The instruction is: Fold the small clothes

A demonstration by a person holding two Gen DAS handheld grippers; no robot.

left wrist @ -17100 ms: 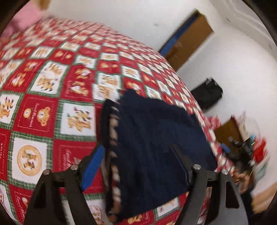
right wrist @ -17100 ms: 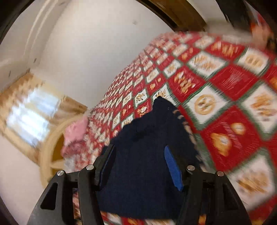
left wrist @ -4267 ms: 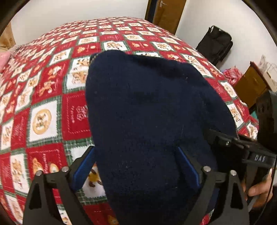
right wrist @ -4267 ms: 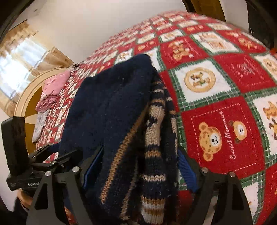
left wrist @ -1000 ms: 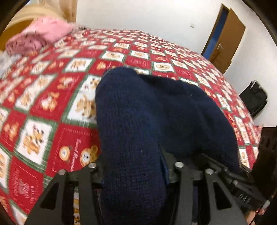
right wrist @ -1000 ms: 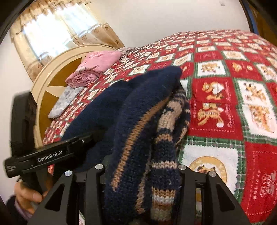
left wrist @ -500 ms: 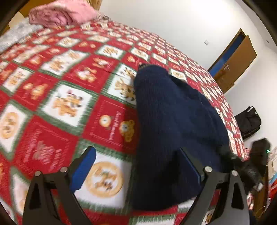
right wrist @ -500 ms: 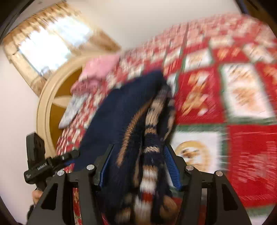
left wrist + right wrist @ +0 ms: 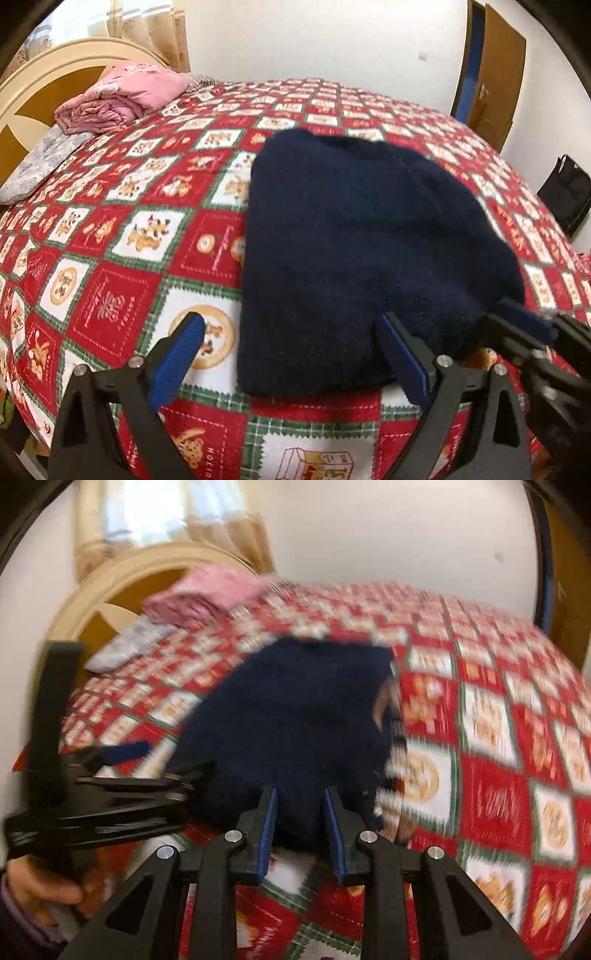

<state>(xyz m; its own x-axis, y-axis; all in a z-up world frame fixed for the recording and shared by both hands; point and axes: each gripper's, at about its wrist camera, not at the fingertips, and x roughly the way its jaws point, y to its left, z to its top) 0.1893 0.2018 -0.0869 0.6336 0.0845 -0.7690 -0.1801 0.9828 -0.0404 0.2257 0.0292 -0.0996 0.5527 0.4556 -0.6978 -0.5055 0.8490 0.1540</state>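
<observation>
Left wrist view: left hand-held gripper (image 9: 291, 354) tilted down over the bed (image 9: 122, 291), jaws spread wide, nothing pinched; near left corner of the folded navy sweater (image 9: 354, 258) lying between the blue pads (image 9: 177, 350) without touching them. Sweater flat on the red patchwork quilt, near the bed's front edge, roughly mid-width. Right hand-held gripper (image 9: 524, 325) entering from the lower right, level with the sweater's near right corner, blurred.

Right wrist view, heavily smeared: right hand-held gripper (image 9: 300, 830) angled down at the sweater's (image 9: 295, 716) near edge, jaws narrow and closing, pads just short of the knit with nothing clamped as far as the blur allows. Striped tan-and-navy layers (image 9: 391, 716) showing along the sweater's right side. Left hand-held gripper (image 9: 122, 764) reaching in from the left, gripped by a hand (image 9: 40, 890) with a purple cuff at the lower left.

Open quilt on the left and far sides of the sweater, and on its right toward the door side. Pink bundle (image 9: 118, 96) and grey cloth (image 9: 40, 166) well apart at the headboard (image 9: 48, 77) end. Dark bag (image 9: 565, 192) off the bed by the wall.
</observation>
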